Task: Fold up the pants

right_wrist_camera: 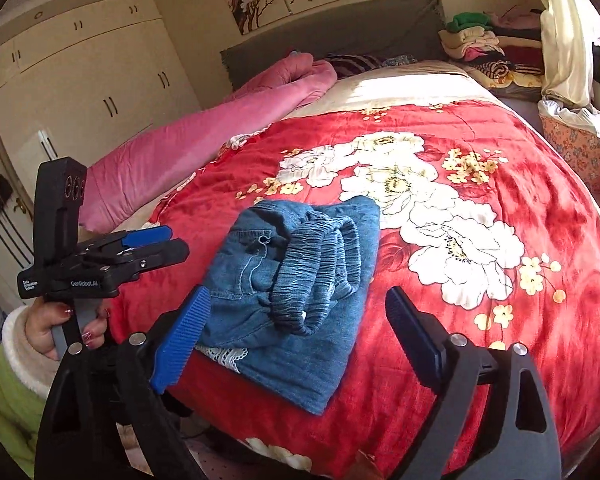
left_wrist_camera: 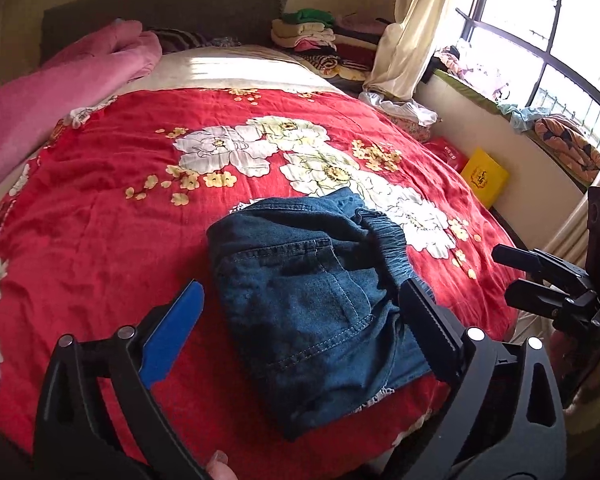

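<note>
Blue denim pants (left_wrist_camera: 312, 300) lie folded into a compact bundle on the red floral bedspread (left_wrist_camera: 120, 220), elastic waistband on top. My left gripper (left_wrist_camera: 300, 300) is open just above the near end of the bundle, its fingers on either side, touching nothing I can see. In the right wrist view the pants (right_wrist_camera: 300, 292) lie near the bed's front edge. My right gripper (right_wrist_camera: 300, 308) is open and empty over the bundle's near side. The left gripper (right_wrist_camera: 168, 244) shows at the left, held by a hand. The right gripper (left_wrist_camera: 512, 276) shows at the right of the left wrist view.
A pink rolled quilt (left_wrist_camera: 60, 92) lies along the bed's left side. Stacked clothes (left_wrist_camera: 316, 36) sit by the headboard. A yellow box (left_wrist_camera: 485, 176) and a red bag stand on the floor by the window wall. A wardrobe (right_wrist_camera: 80, 80) is at the left.
</note>
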A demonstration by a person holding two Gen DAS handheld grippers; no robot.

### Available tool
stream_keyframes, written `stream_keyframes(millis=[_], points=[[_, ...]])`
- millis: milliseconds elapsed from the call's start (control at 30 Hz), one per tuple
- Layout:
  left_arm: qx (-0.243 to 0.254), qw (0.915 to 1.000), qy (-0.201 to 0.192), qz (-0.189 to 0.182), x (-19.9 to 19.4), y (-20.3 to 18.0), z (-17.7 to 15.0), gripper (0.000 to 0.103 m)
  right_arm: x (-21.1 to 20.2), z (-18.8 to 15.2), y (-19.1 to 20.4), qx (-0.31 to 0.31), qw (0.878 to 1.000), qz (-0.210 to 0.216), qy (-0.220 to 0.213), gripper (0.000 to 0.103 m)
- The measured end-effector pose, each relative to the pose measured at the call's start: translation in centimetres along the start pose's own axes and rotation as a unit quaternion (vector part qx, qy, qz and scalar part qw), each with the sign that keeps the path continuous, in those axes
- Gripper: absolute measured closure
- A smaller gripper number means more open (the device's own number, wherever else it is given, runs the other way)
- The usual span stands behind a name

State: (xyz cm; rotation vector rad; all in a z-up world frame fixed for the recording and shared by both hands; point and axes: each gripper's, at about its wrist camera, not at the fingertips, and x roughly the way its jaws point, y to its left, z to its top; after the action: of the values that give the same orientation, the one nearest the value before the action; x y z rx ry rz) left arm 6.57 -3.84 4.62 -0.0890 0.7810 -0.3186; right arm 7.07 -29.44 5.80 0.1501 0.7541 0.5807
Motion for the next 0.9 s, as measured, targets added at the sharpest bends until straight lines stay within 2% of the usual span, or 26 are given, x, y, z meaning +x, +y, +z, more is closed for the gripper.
stream_keyframes(millis=[267,733,900], points=[[-0.009,0.9997,0.017,0.013,1.5,0.7,-0.6,0.01,1.3,-0.3,-1.9,0.041,0.999,-0.021,0.008,0.01],[-0.03,0.9978,0.052,0.031,5.3,2.7,-1.8,0.01,5.8,-0.7,-2.8,0.078,0.996,-0.022,0.037,0.01],[-0.058,0.9957,0.072,0.005,7.4,3.9,-2.6,0.01,8.6,-1.0,-4.1,0.106,0.992,-0.022,0.063,0.01]])
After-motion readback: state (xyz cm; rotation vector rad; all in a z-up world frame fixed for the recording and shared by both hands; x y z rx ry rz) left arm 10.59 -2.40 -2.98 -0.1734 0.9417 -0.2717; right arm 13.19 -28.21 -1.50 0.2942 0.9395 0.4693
